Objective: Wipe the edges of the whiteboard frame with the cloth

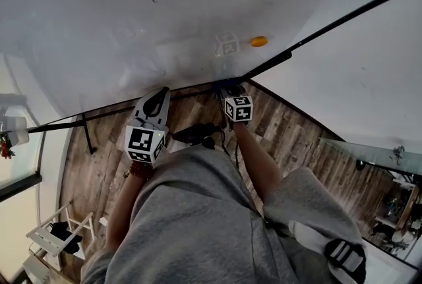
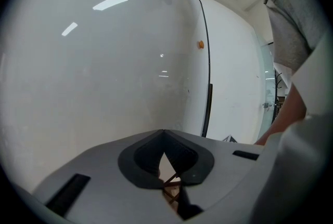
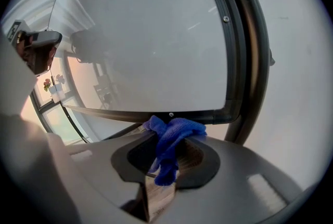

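The whiteboard [image 1: 165, 12] fills the upper head view, with its dark frame [image 1: 316, 35] running along the bottom and right side. My right gripper [image 3: 169, 132] is shut on a blue cloth [image 3: 171, 137], pressed against the bottom edge of the frame [image 3: 171, 114] near the lower right corner. In the head view the right gripper [image 1: 232, 93] sits at the frame's corner. My left gripper [image 1: 155, 103] is shut and holds nothing; it hangs just before the board's lower edge. In the left gripper view the left gripper [image 2: 164, 137] faces the white board surface [image 2: 104, 62].
An orange magnet [image 1: 259, 41] sticks on the board near the right edge. A black stand leg [image 1: 86, 134] drops to the wooden floor [image 1: 283, 138]. A white stool [image 1: 56, 233] stands at lower left. A white wall [image 1: 369, 78] lies right of the frame. My grey-clad legs fill the bottom.
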A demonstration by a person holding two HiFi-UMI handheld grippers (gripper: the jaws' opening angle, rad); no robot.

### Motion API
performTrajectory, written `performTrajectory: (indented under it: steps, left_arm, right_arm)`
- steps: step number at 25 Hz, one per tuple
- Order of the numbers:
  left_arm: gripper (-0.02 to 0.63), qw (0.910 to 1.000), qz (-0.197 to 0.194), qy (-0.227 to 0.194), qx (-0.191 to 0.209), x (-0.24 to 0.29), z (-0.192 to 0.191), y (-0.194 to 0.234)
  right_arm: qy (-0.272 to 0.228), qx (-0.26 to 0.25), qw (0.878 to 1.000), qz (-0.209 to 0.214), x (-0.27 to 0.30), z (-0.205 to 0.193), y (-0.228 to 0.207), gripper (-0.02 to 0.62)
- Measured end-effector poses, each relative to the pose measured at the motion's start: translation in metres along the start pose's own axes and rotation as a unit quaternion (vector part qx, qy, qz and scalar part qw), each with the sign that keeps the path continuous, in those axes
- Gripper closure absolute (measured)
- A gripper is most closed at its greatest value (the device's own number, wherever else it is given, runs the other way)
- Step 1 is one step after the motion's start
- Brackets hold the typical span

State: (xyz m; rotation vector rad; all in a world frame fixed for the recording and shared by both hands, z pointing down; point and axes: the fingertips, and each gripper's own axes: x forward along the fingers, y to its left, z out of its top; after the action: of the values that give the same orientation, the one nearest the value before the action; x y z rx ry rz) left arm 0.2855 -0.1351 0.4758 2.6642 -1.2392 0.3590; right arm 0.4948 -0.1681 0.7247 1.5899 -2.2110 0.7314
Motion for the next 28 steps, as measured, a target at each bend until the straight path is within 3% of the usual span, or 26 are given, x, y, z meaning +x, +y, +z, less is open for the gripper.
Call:
performTrajectory:
  steps: [10, 28]
  left_arm:
    - [0.597, 0.9999, 0.008, 0.005, -0.009, -0.008, -0.003, 0.017]
    - [0.597, 0.9985, -0.043, 0.031, 0.009, -0.02, -0.024, 0.025]
  right_arm:
    - [0.007, 0.005, 1.0, 0.009, 0.005, -0.001, 0.02, 0.502]
    - [-0.009, 0.013, 1.0, 0.018, 0.022, -0.003, 0.068, 0.502]
